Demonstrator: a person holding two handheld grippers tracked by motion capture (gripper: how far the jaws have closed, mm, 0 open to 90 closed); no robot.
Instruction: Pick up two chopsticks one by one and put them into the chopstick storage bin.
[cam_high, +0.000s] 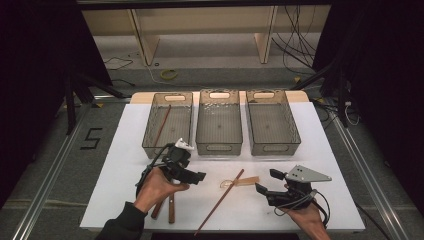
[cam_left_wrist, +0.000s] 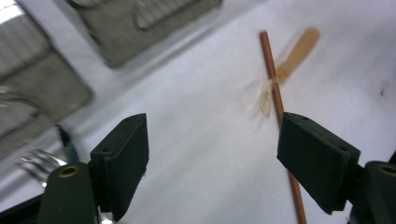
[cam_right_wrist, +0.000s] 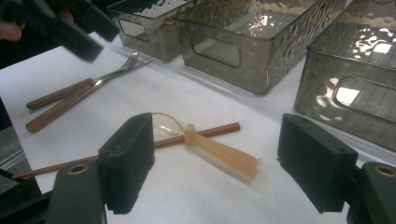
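Work in hand: sorting loose cutlery from the tabletop (cam_high: 125, 200) into three grey bins at the far side, by the look of it.
Done so far: one brown chopstick (cam_high: 162, 123) already lies in the left bin (cam_high: 168, 124); the middle bin (cam_high: 219, 121) and right bin (cam_high: 271, 121) look empty.
Left to do: a second chopstick (cam_high: 219, 201), a clear spoon with a tan handle (cam_right_wrist: 212, 147), and two wooden-handled pieces near the left hand, one of them a fork (cam_right_wrist: 95, 85). I judge the job under halfway.
Where the pieces lie: the second chopstick runs slantwise across the near middle of the tabletop, and the spoon lies across its far end, touching it. The fork and its neighbour lie side by side at the near left.
Left gripper (cam_high: 192, 175): jaws spread wide, holding nothing, hovering just left of the second chopstick and the spoon; in the left gripper view the chopstick (cam_left_wrist: 280, 116) passes close by its right-hand jaw.
Right gripper (cam_high: 267, 183): likewise released and empty, low over the near right of the tabletop, aimed at the crossed spoon and chopstick.
In the way: the spoon rests on the chopstick, so lifting either may drag the other. Both grippers point at the same spot and could crowd each other.
Around: a wooden shelf frame and loose cables on the floor beyond the tabletop; dark curtains on both sides.
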